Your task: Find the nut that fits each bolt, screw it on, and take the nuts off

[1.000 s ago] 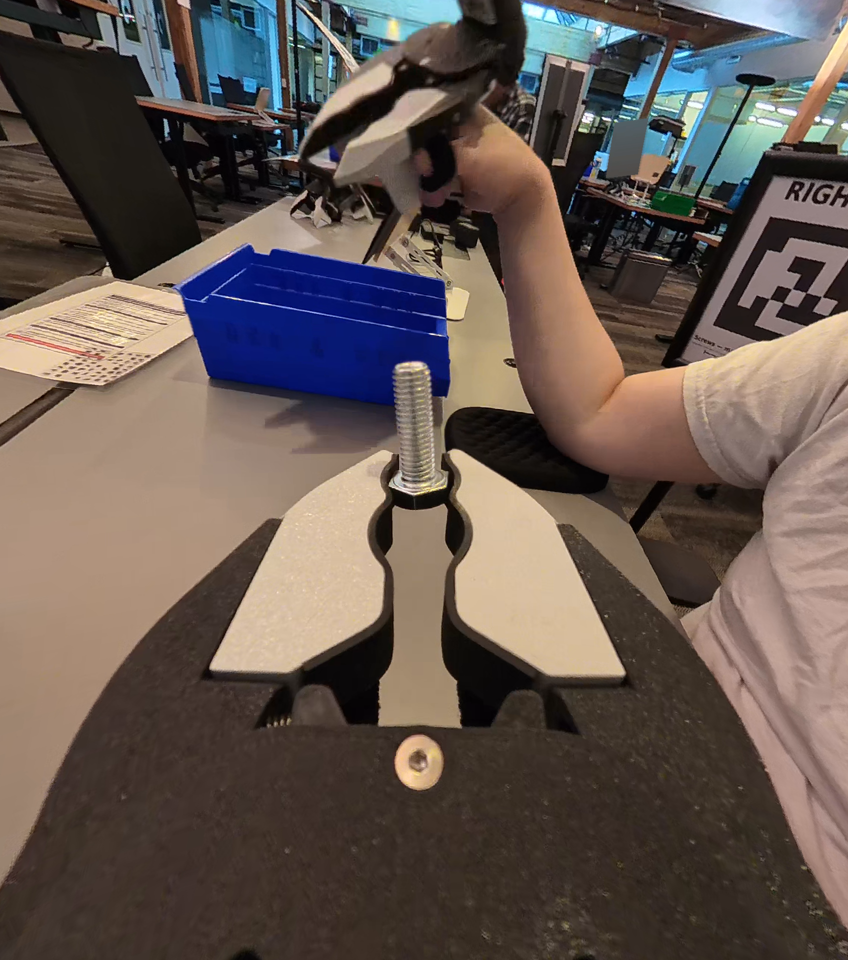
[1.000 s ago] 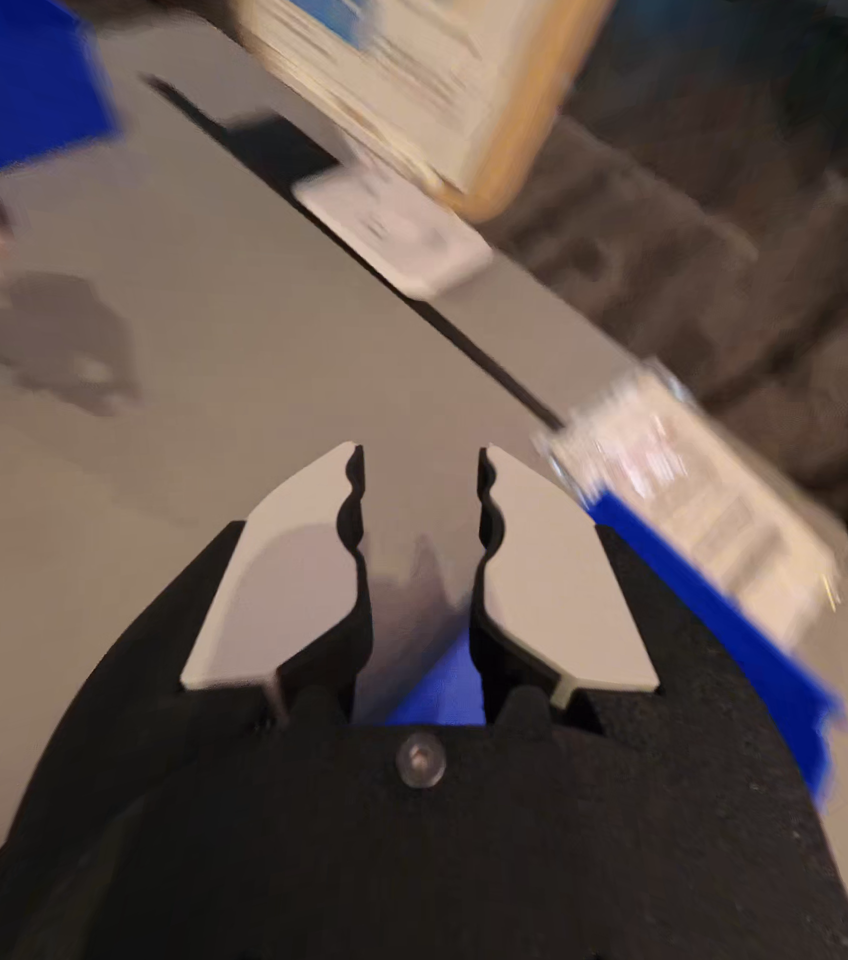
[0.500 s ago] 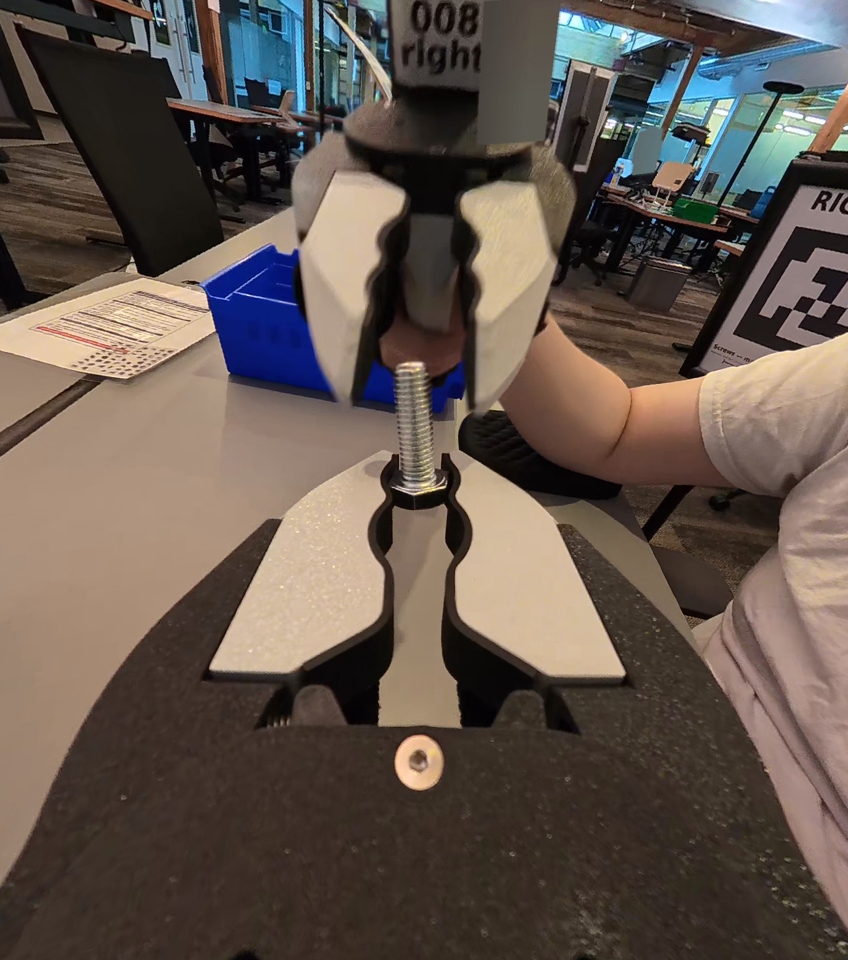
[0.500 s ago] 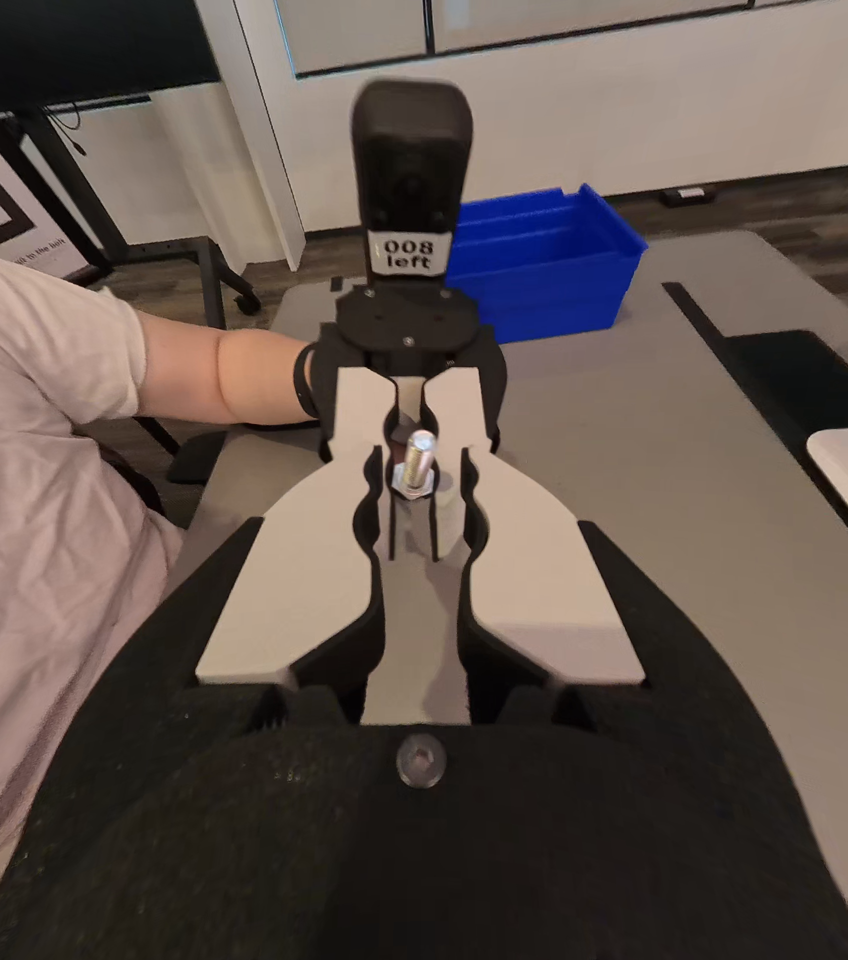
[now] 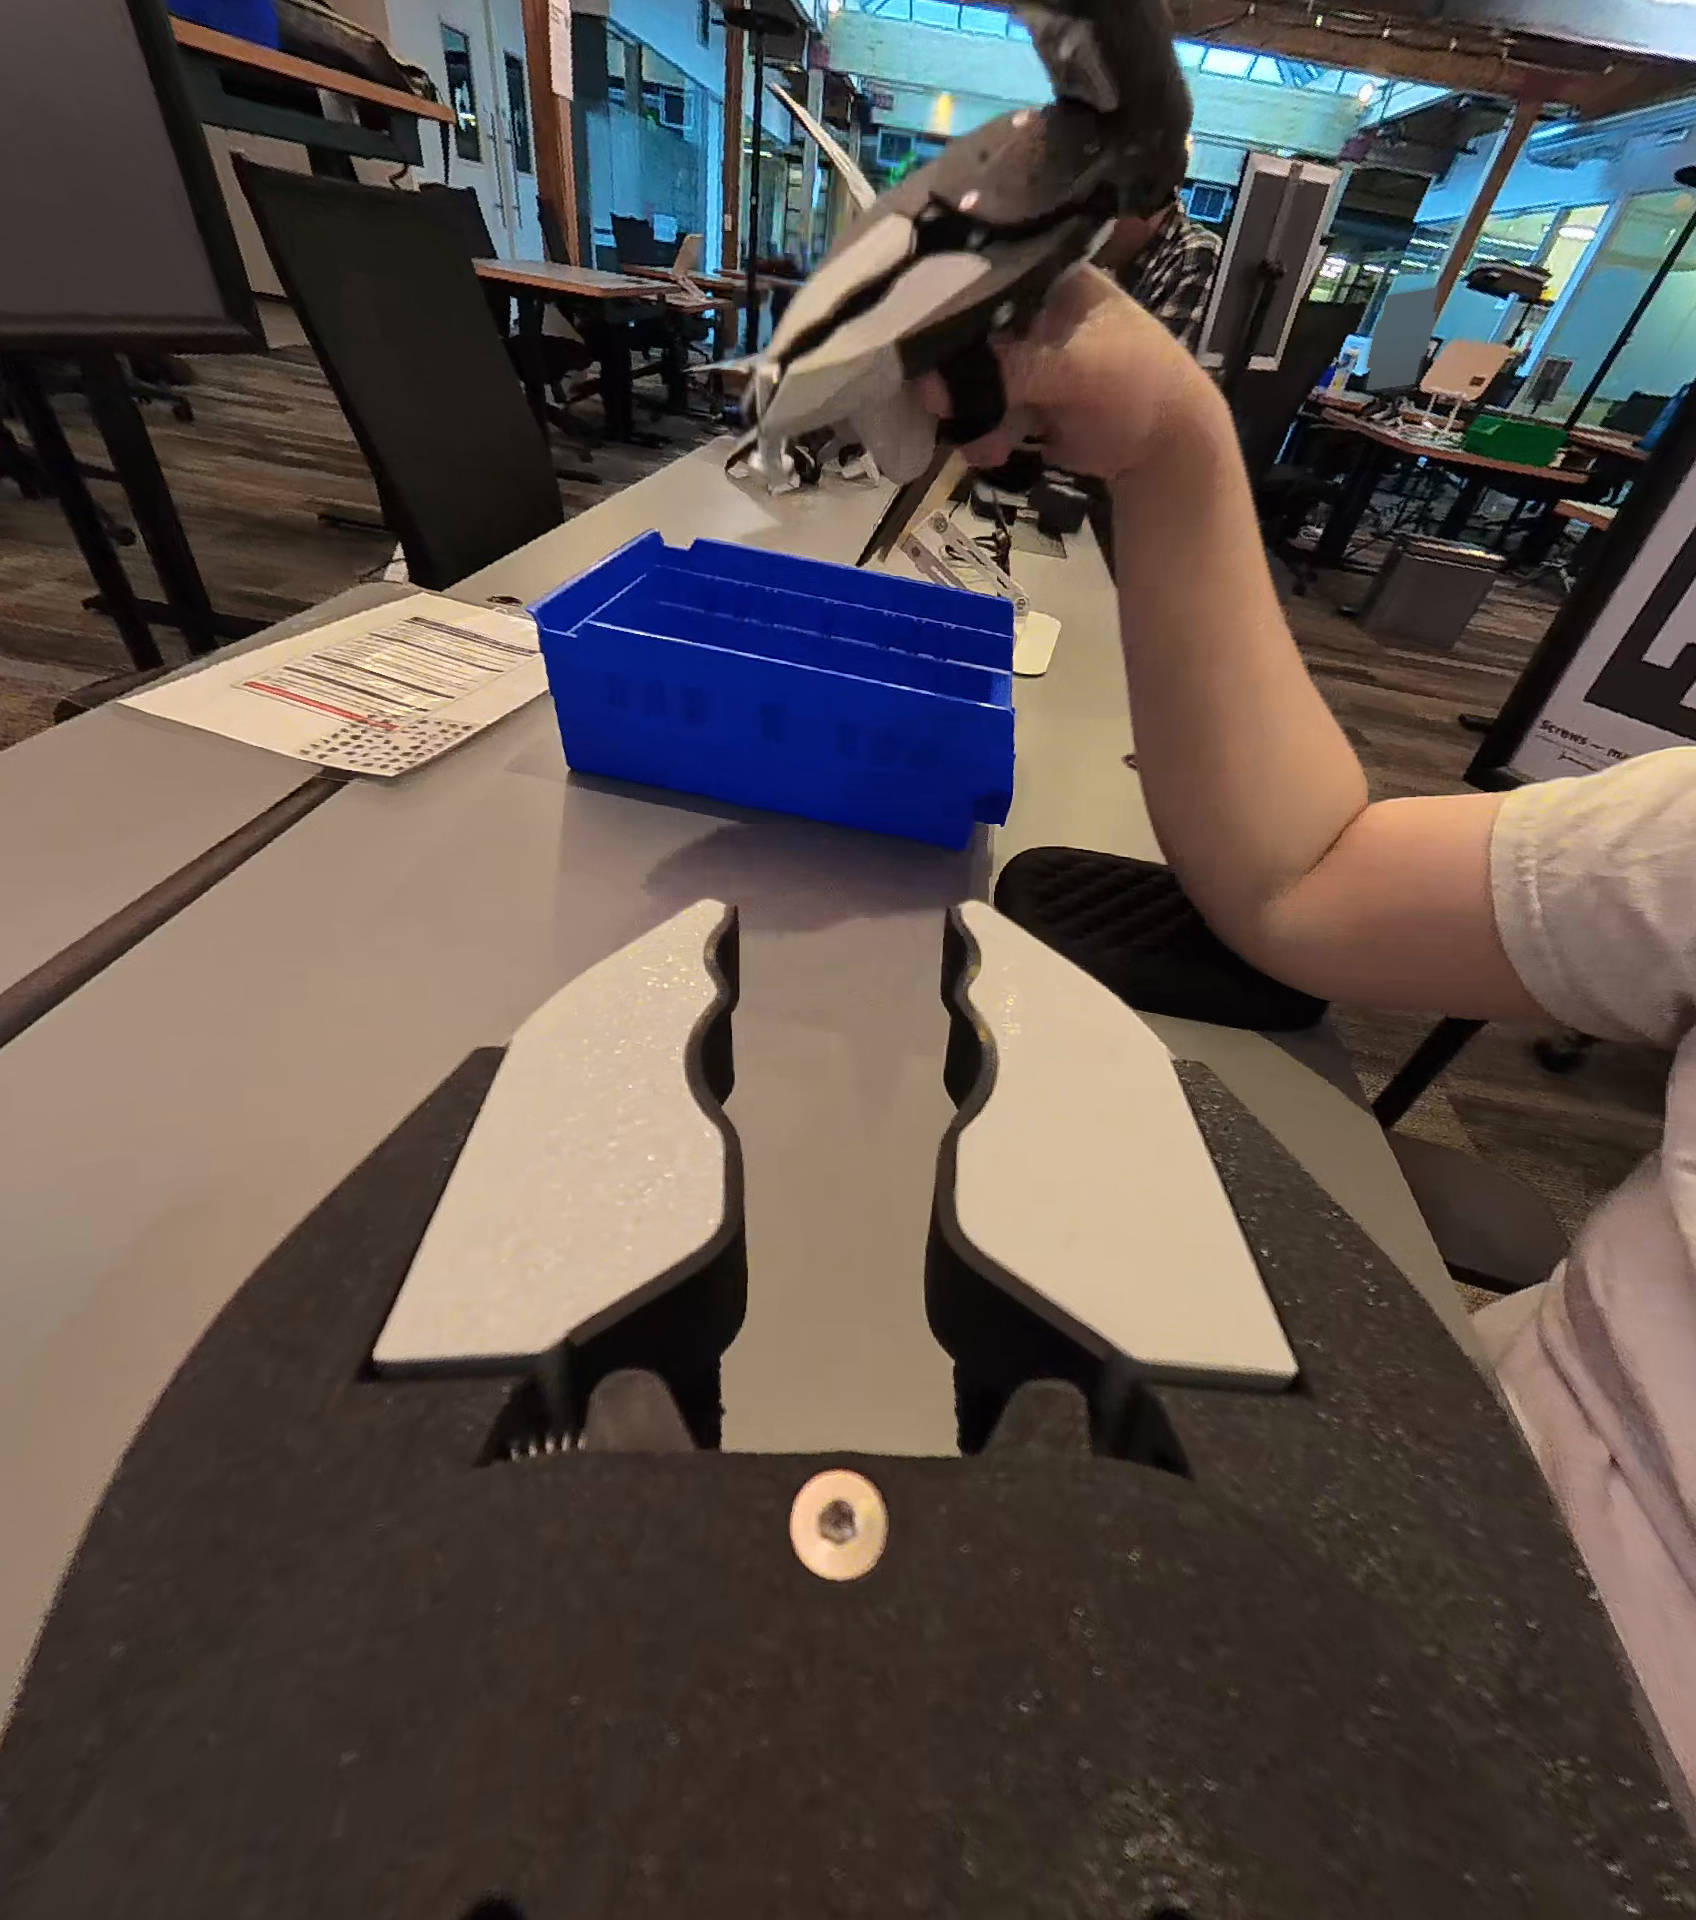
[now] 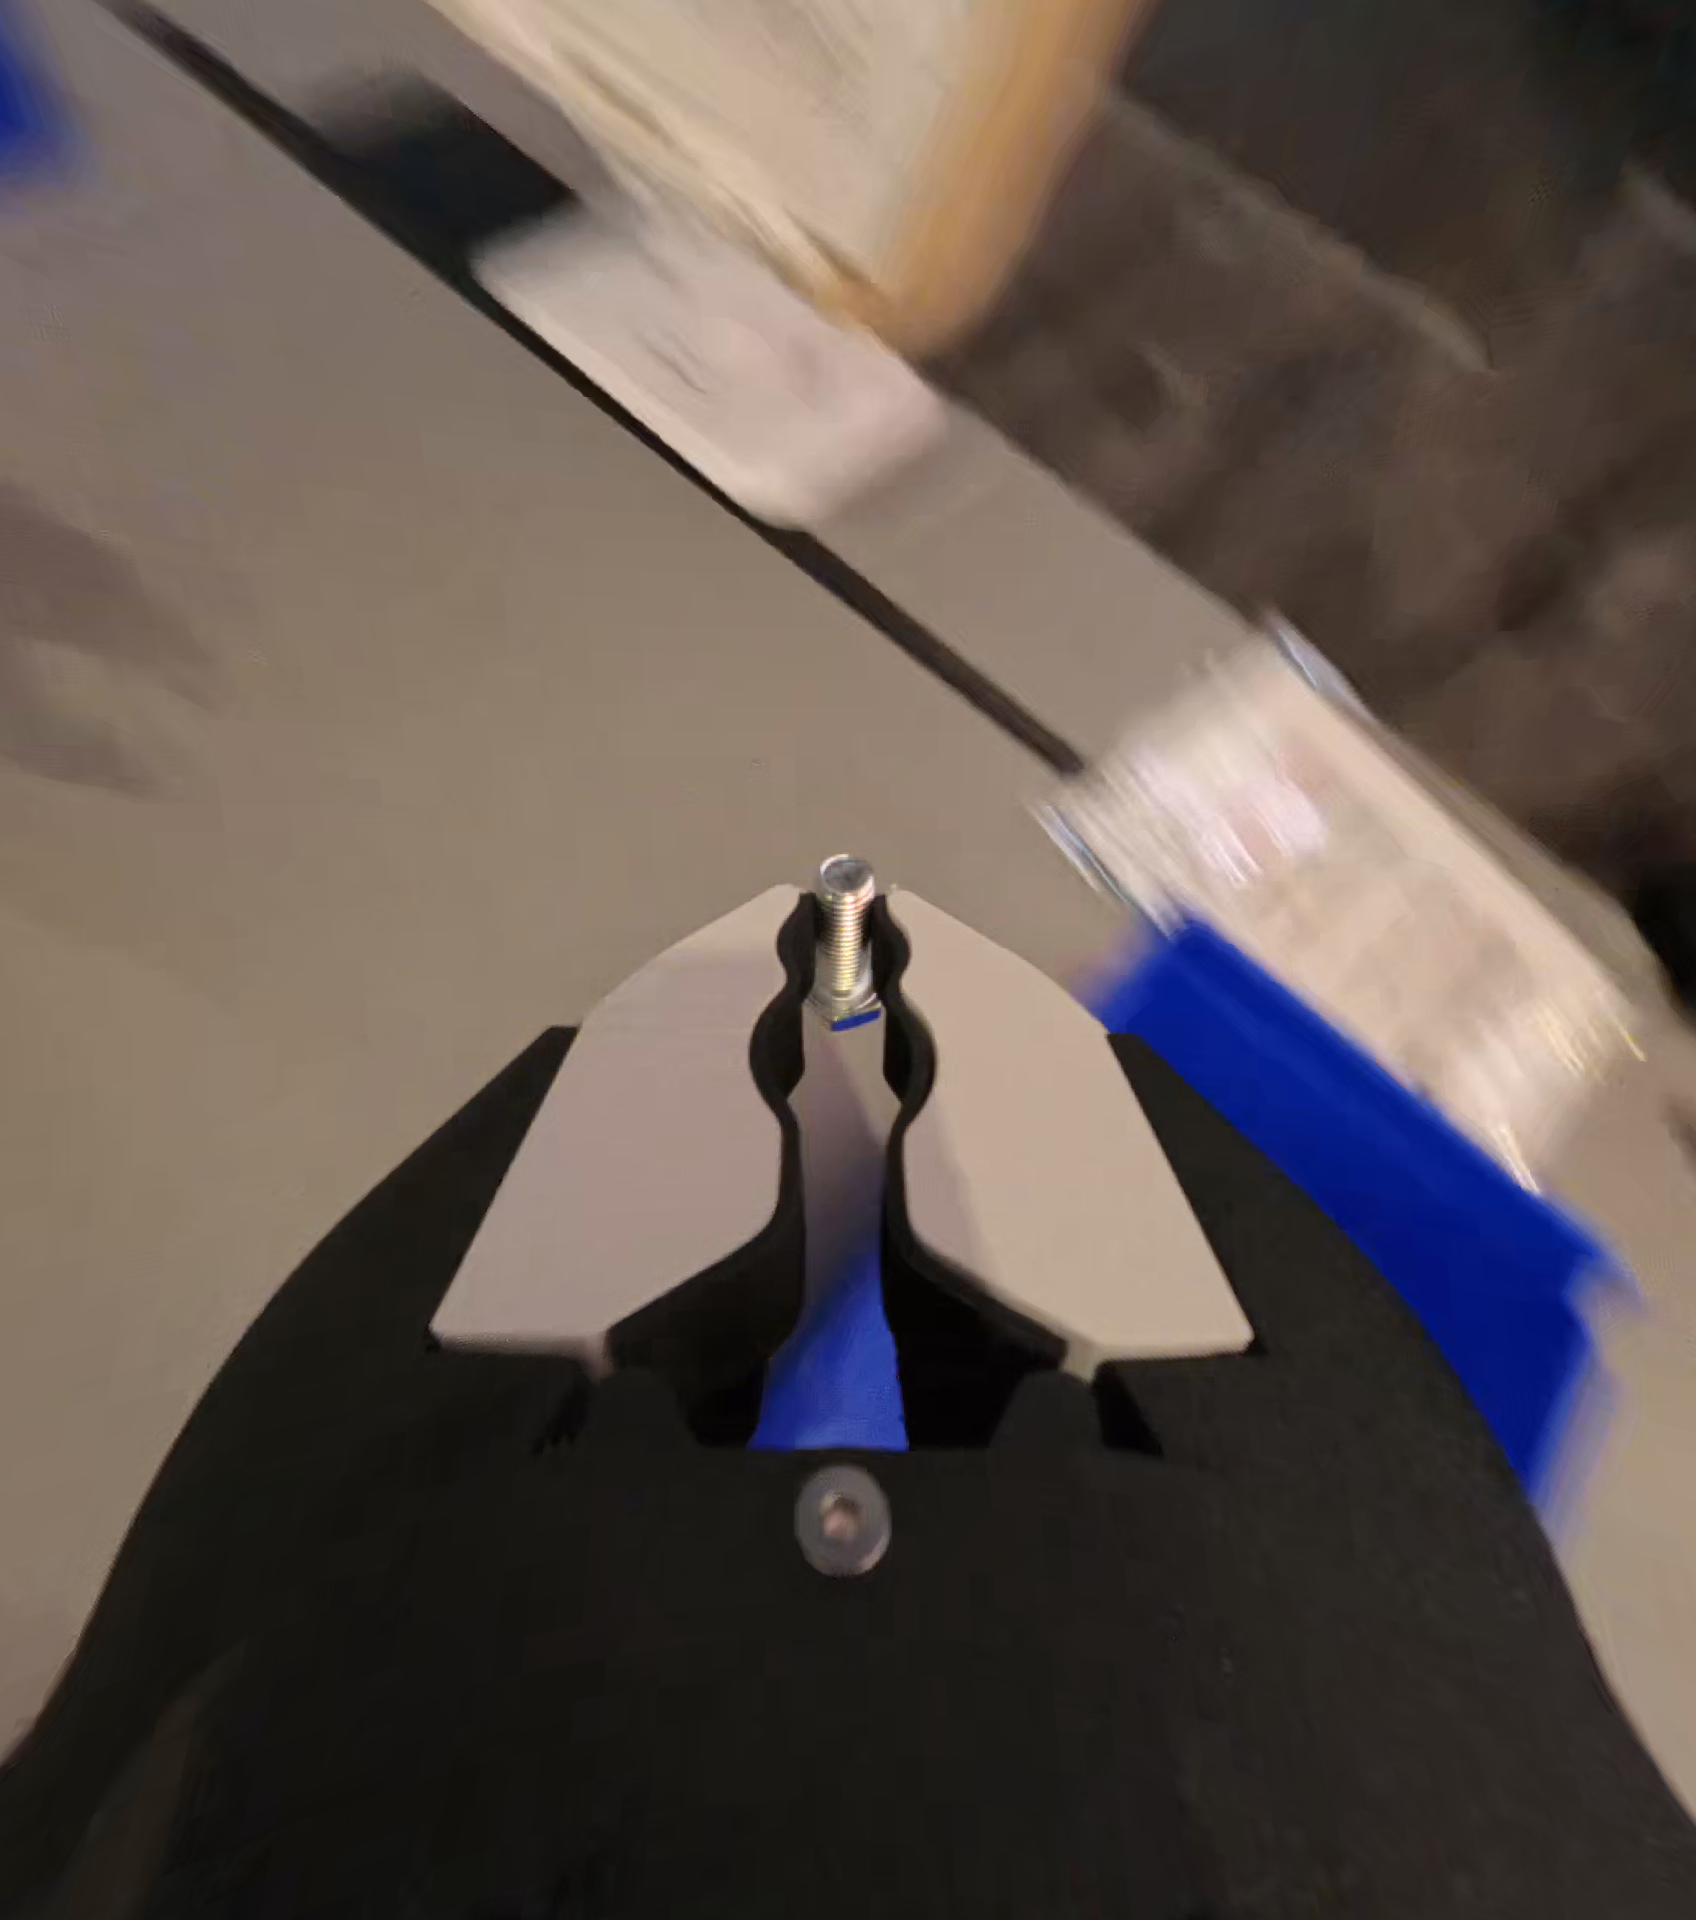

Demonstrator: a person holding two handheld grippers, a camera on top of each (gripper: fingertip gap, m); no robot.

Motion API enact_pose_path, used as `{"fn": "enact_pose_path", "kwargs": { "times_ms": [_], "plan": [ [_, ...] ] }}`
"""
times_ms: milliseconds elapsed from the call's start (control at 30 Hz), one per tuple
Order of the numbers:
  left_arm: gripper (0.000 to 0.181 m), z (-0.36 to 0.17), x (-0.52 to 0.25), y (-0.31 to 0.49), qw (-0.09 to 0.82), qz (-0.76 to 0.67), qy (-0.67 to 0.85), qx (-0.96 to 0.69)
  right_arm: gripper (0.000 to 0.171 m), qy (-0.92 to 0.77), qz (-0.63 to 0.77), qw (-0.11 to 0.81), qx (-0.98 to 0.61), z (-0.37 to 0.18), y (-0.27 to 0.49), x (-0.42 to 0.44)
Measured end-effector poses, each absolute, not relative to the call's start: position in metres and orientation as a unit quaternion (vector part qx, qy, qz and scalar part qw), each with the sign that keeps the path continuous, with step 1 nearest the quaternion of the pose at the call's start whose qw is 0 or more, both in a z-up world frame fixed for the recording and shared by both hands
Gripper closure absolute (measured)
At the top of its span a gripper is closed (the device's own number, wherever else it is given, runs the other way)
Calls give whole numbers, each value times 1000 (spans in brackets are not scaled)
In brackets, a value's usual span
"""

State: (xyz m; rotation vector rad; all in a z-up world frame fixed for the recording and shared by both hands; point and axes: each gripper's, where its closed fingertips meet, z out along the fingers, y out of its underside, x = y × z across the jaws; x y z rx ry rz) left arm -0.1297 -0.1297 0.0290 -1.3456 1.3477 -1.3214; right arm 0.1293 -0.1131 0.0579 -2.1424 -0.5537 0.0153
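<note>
A: Where is the bolt (image 6: 842, 948)?
B: Clenched between the tips of the right tongs (image 6: 844, 914), threaded end pointing out past them, raised above the blue bin (image 5: 782, 694).
A: And the left tongs (image 5: 839, 925)?
B: Released and empty, low over the grey tabletop (image 5: 200, 987), the bin just ahead, a printed sheet (image 5: 376, 681) beside it.

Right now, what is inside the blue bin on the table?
From the left wrist view, only the blue bin near wall, rim and upper inner walls show. Its floor is hidden by the near wall, so any nuts or bolts inside cannot be seen.
</note>
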Motion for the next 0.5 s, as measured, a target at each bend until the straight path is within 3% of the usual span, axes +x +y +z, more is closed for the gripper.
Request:
{"fn": "enact_pose_path", "kwargs": {
  "times_ms": [100, 200, 367, 500],
  "plan": [
    [146, 22, -127, -134, 389, -515, 548, -532, 161, -92, -99, 263, -955, -12, -157, 241],
    [146, 14, -124, -137, 378, -507, 559, -536, 161, -53, -48, 152, -986, -73, -179, 273],
    [148, 7, -122, -141, 365, -501, 571, -539, 161, -35, 21, 95, -995, -130, -171, 279],
    [148, 5, -121, -141, 361, -502, 571, -540, 152, -22, -5, 138, -990, -127, -150, 285]
  ]
}}
